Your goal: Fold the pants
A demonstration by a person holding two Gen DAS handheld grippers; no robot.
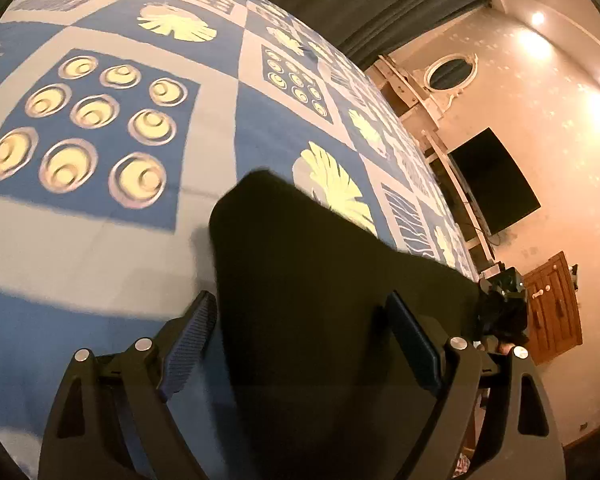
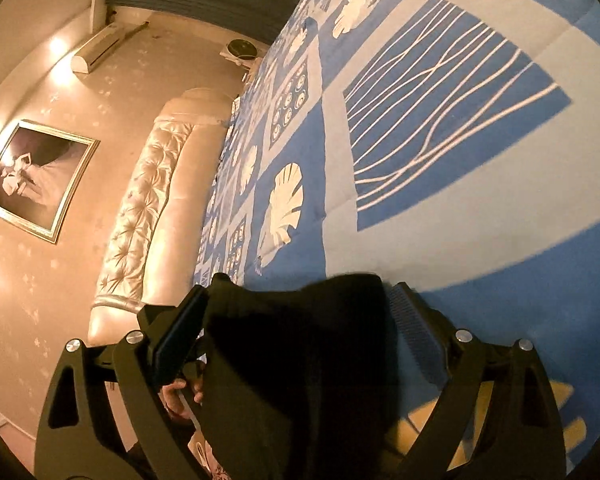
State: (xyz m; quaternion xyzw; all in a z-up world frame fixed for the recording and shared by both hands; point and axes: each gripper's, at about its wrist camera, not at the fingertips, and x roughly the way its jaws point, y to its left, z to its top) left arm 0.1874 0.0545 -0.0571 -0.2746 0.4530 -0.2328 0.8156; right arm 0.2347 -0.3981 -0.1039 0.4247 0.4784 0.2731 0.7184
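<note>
The black pants [image 1: 320,264] lie on a blue and grey patterned bedspread [image 1: 100,208]. My left gripper [image 1: 304,320] is open, its blue-padded fingers [image 1: 192,340] on either side of the dark cloth. In the right wrist view the pants [image 2: 300,344] bunch up between the fingers [image 2: 416,332] of my right gripper [image 2: 296,312], which is also open. The cloth sits in the gap of each gripper without being pinched. The right gripper [image 1: 504,292] shows in the left wrist view at the far end of the pants.
The bedspread [image 2: 440,220] covers a bed with a tufted cream headboard [image 2: 152,200]. A framed picture [image 2: 36,180] and an air conditioner [image 2: 100,48] are on the wall. A black TV [image 1: 496,180] and a wooden cabinet [image 1: 556,304] stand beyond the bed.
</note>
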